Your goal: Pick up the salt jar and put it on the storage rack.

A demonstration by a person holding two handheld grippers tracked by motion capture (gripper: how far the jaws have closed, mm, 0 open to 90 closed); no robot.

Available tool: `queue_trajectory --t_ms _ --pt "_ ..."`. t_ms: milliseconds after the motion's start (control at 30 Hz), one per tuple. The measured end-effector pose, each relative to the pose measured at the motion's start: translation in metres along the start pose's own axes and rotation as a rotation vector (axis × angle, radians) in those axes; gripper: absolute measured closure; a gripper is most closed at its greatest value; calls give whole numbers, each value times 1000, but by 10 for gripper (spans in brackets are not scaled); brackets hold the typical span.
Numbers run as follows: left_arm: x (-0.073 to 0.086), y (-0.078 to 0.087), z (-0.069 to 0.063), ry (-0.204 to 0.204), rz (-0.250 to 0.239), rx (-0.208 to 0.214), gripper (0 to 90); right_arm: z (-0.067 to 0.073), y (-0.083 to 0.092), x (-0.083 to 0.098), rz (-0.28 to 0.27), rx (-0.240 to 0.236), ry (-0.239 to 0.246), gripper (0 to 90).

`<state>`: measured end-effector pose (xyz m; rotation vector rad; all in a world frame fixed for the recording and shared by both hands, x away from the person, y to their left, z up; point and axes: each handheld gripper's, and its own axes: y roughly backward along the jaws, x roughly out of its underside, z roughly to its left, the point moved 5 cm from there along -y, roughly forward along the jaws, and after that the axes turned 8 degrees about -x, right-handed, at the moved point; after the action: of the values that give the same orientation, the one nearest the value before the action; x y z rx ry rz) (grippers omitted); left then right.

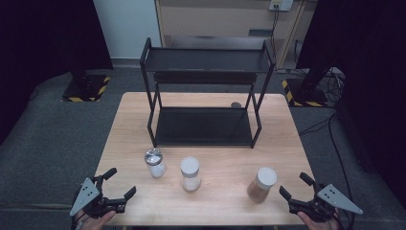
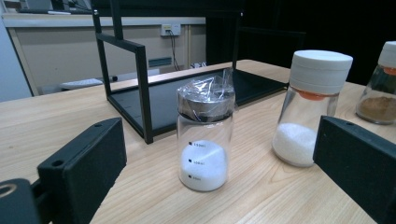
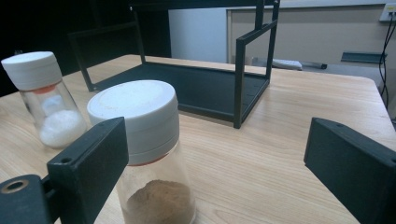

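Standing in a row on the near half of the wooden surface (image 1: 143, 201) are three small jars: a glass jar with a foil-wrapped top (image 1: 154, 163) at the left, a white-capped jar of white grains (image 1: 190, 174) in the middle, and a white-capped jar of brown powder (image 1: 261, 184) at the right. Behind them sits a black two-tier rack (image 1: 206, 96), both of its shelves bare.

At the near left corner the left tongs (image 1: 122, 184) hover spread wide with nothing between them; in the left gripper view the foil-topped jar stands ahead, between the two jaws but apart from both. At the near right corner the right tongs (image 1: 296, 186) are likewise spread and hold nothing, with the brown-powder jar just beside their left jaw, upright on the surface.
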<state>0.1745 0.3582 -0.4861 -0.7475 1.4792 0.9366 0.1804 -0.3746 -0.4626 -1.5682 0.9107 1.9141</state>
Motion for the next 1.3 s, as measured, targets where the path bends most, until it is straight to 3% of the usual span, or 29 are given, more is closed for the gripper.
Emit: queue_trajectory --t_ms 300,1300 --pt "1 -1 3 24 2 13 13 1 -1 0 4 -4 6 66" --pt "-3 -6 3 40 33 20 10 2 2 1 10 -7 -12 62"
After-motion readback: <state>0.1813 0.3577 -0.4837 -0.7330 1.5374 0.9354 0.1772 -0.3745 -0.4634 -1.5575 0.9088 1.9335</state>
